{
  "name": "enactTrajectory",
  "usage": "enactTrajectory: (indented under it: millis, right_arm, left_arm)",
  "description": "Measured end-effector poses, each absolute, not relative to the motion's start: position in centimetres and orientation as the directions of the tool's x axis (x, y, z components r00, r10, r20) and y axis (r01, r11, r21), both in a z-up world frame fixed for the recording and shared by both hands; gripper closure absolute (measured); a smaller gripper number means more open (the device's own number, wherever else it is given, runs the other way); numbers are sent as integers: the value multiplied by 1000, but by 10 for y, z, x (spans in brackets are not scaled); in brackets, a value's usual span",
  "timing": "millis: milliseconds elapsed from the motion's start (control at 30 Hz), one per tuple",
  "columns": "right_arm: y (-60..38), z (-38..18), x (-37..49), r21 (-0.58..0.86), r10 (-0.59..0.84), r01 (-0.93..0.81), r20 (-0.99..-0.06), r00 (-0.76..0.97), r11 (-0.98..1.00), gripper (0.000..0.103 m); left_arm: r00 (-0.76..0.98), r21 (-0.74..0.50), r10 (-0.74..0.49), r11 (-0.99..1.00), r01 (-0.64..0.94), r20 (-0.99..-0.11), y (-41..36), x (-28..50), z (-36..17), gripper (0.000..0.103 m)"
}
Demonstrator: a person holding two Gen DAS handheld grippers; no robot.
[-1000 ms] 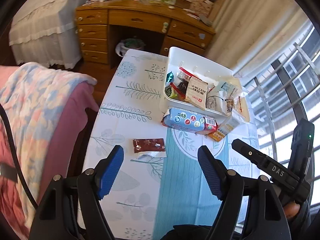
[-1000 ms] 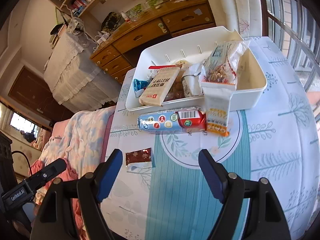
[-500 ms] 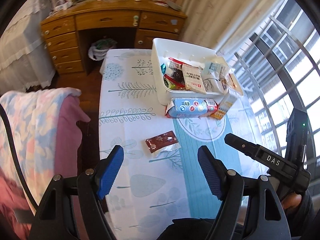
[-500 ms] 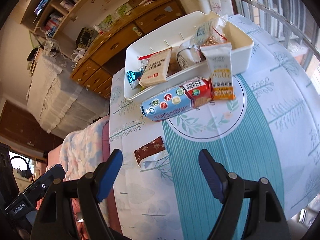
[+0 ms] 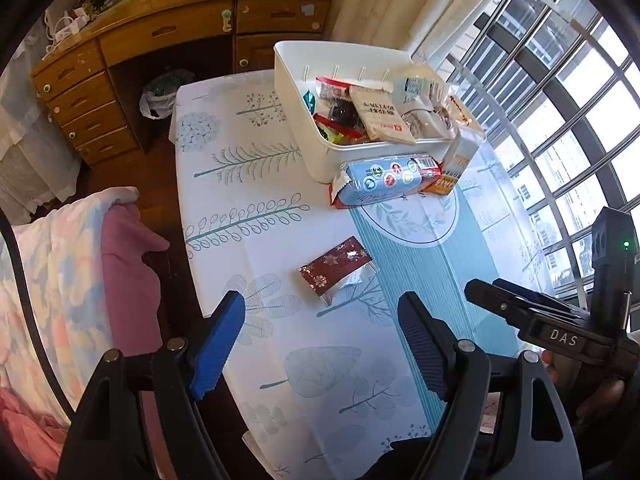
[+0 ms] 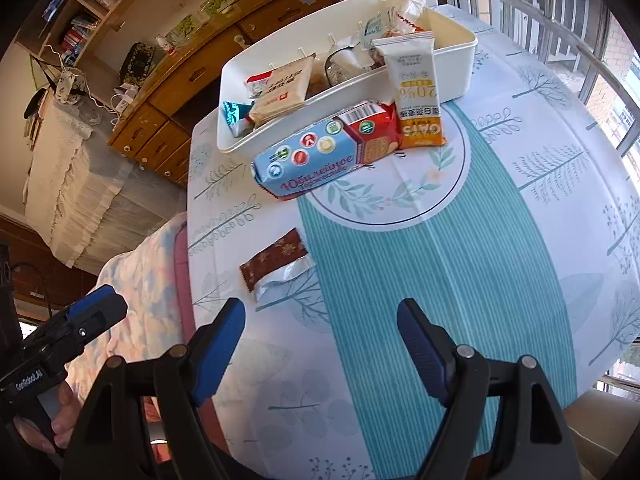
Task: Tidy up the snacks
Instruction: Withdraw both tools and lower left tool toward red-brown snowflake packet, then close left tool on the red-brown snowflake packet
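Blue-padded fingers of the left gripper [image 5: 320, 340] angle steeply down over the near part of the table [image 5: 328, 380]; its jaws are opening, with nothing between them. The right gripper [image 6: 320, 344] tilts down the same way beside it, jaws spread wide and empty. A hand [image 6: 60, 416] shows at the lower left of the right wrist view, wrapped around the other tool's handle, and fingers [image 5: 592, 396] of the opposite hand show at the lower right of the left wrist view.

Just beyond both sets of fingertips lies a dark red snack packet [image 5: 336, 268] with a silvery torn end, flat on the leaf-patterned tablecloth [image 6: 500, 264], apart from the other snacks. Farther off, a long blue and red biscuit pack [image 6: 328, 152] rests against the front wall of a white bin [image 5: 316, 160], with an orange and white packet [image 6: 418, 96] leaning over the bin's rim. Inside the bin, several more packets are piled together. Behind the table stands a wooden desk [image 5: 160, 36] with drawers
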State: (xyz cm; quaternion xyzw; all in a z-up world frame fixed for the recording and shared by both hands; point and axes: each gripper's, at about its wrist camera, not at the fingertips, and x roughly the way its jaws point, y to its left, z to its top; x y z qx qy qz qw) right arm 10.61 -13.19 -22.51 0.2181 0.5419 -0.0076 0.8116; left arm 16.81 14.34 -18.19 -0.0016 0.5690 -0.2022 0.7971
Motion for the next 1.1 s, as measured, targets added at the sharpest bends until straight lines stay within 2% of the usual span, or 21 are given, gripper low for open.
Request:
enactTrajectory:
  millis: [133,633,800,1100]
  right_arm:
    - [-135,-231,111,312,190,246,-888,419,918,24]
    - [-116,-273,130,139,65,132,-888,456,981,24]
    - [-115,-278,136,79,14,106,-862,506,991,24]
    - [-117,-275,155,-111,-127,64,-792,598,992,24]
  left_arm:
    - [247,-233,-328,909,346,-912,136,179,-192,22]
    - [157,-169,-281,850,499,-947,94,214,-276,21]
    - [137,-146,-263,820,554,-955,84,216,-302,21]
    - [121,-132,-263,767,629,-957,67,215,-325,21]
